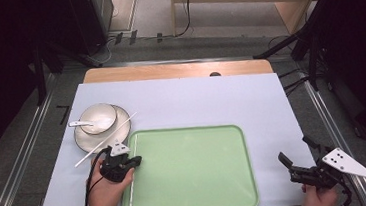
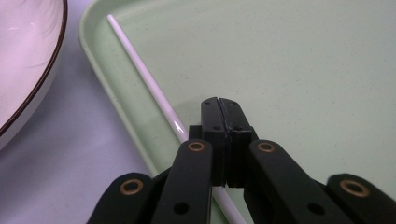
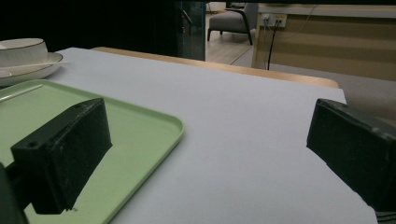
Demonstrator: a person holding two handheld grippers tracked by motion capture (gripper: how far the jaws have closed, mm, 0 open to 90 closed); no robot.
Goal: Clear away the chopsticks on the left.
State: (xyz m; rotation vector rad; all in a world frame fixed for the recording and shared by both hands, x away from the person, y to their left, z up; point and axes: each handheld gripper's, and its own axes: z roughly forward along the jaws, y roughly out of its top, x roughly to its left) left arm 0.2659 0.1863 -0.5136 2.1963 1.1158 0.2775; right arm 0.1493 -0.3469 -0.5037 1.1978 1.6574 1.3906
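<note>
A pale lilac mat (image 1: pixel 181 103) covers a wooden table (image 1: pixel 178 70), with grey floor and dark stands around it (a chair and wall sockets show far back in the right gripper view). A green tray (image 1: pixel 192 170) lies near the front edge. One white chopstick (image 1: pixel 133 172) lies inside the tray along its left rim, long axis running front to back. The left gripper (image 1: pixel 135 161) rests over it, jaws pressed together on nothing. The right gripper (image 1: pixel 296 157) hovers right of the tray, jaws spread wide.
</note>
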